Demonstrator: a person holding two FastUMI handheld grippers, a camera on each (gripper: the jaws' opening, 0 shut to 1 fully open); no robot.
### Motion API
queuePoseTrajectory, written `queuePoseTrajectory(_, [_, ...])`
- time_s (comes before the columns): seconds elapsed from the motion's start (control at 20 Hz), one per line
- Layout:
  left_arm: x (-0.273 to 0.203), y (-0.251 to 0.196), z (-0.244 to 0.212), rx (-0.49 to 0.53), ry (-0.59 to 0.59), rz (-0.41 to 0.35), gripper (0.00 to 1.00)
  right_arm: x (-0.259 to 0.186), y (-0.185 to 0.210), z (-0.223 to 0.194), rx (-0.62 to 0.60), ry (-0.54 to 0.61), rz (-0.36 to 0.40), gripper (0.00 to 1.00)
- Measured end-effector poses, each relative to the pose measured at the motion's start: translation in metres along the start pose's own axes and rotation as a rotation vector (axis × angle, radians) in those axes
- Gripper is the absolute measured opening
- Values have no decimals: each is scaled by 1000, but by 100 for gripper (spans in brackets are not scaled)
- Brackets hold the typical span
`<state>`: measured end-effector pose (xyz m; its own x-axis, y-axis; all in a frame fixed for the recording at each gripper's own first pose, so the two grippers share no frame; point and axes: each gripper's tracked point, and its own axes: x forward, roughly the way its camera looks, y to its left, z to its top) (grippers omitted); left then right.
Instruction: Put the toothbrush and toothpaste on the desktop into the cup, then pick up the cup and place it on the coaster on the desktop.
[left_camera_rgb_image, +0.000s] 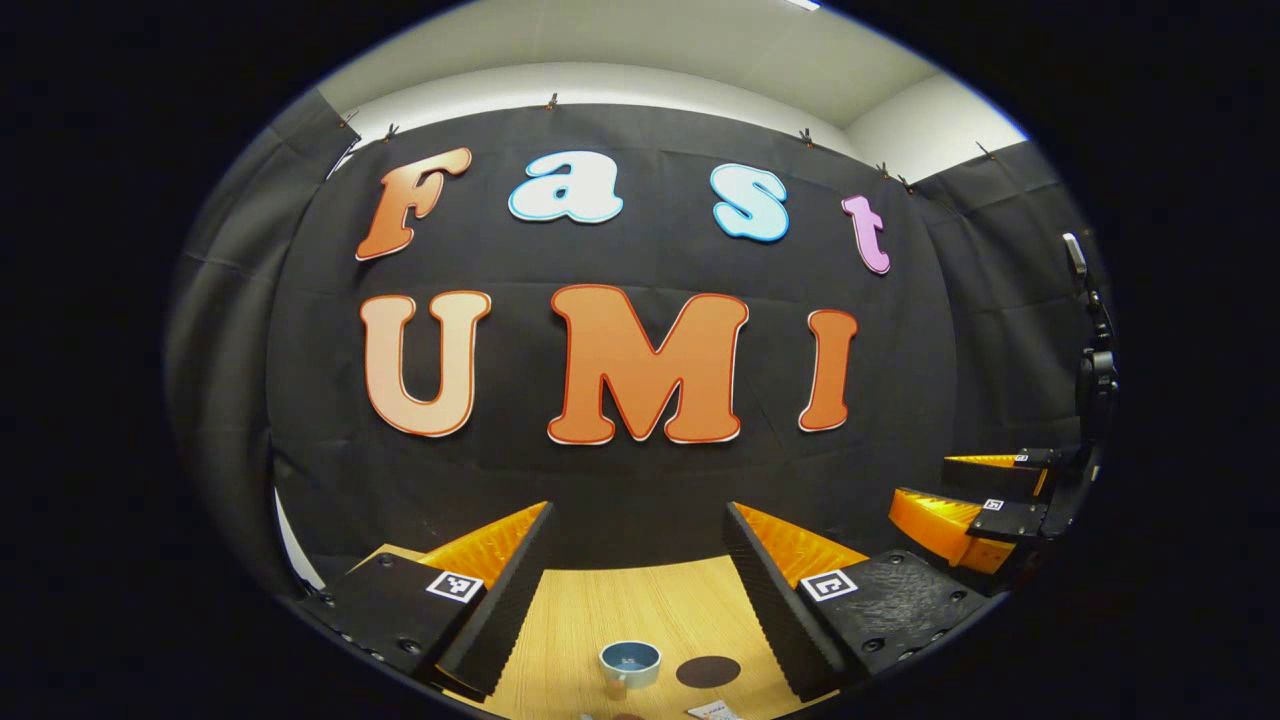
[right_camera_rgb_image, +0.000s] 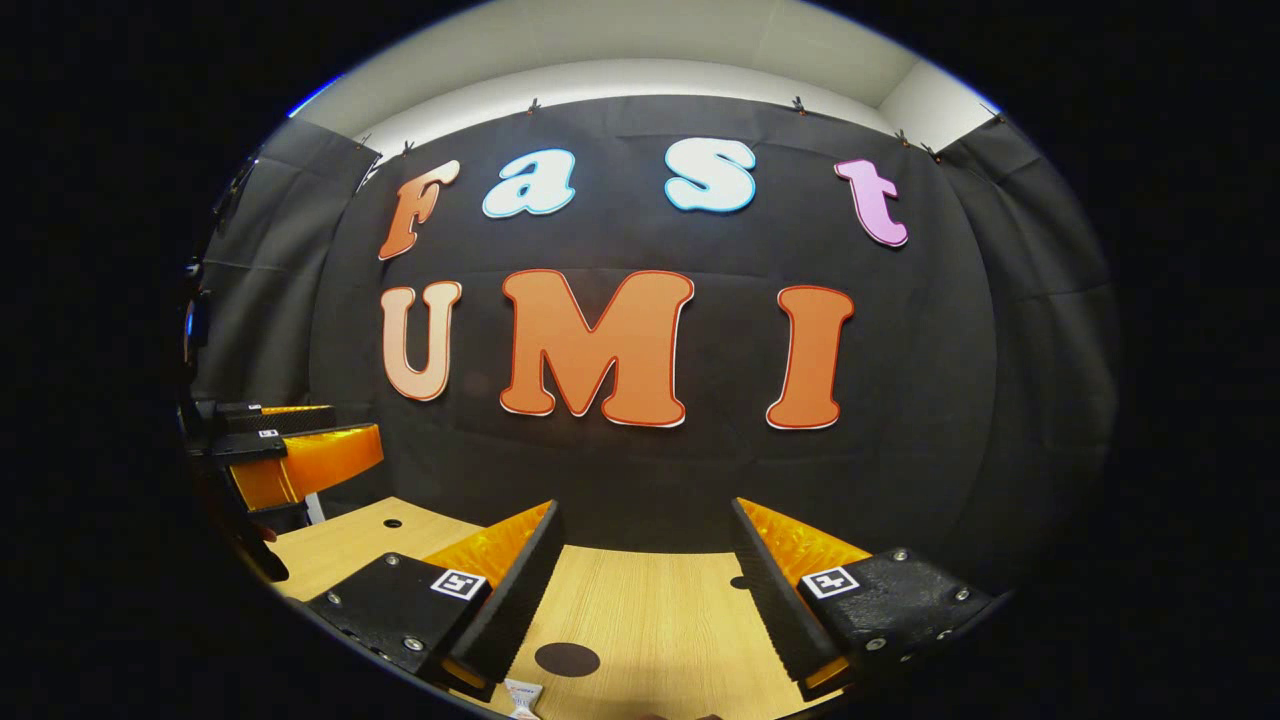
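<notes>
With both tools (left_camera_rgb_image: 637, 590) (right_camera_rgb_image: 645, 590) spread and empty, lower onto toothpaste (right_camera_rgb_image: 522, 697) squarely, clear of cup (left_camera_rgb_image: 630, 664).

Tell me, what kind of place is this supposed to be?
Probably a recording booth, not a real home. Black cloth walls off a wooden desk, which bears just a few props: a cup and a round dark coaster. Both handheld grippers, left gripper and right gripper, hover open.
</notes>
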<state>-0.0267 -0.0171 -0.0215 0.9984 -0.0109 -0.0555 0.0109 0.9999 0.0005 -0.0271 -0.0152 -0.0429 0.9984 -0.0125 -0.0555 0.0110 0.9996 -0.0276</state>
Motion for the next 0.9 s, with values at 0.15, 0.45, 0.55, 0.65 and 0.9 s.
queuePoseTrajectory(0.15, [-7,0,-20,34,53,8,100,-7,1,-9,2,12,14,99])
queuePoseTrajectory(0.45, [-22,-8,-74,16,215,17,99,-18,3,-35,12,61,54,99])
queuePoseTrajectory(0.55, [-28,-8,-89,10,264,27,99,-21,4,-45,14,86,67,99])
queuePoseTrajectory(0.65, [-36,-7,-107,0,319,47,99,-25,6,-57,10,122,86,99])
queuePoseTrajectory(0.9, [-55,7,-146,-18,441,110,99,-36,19,-81,15,193,158,99])
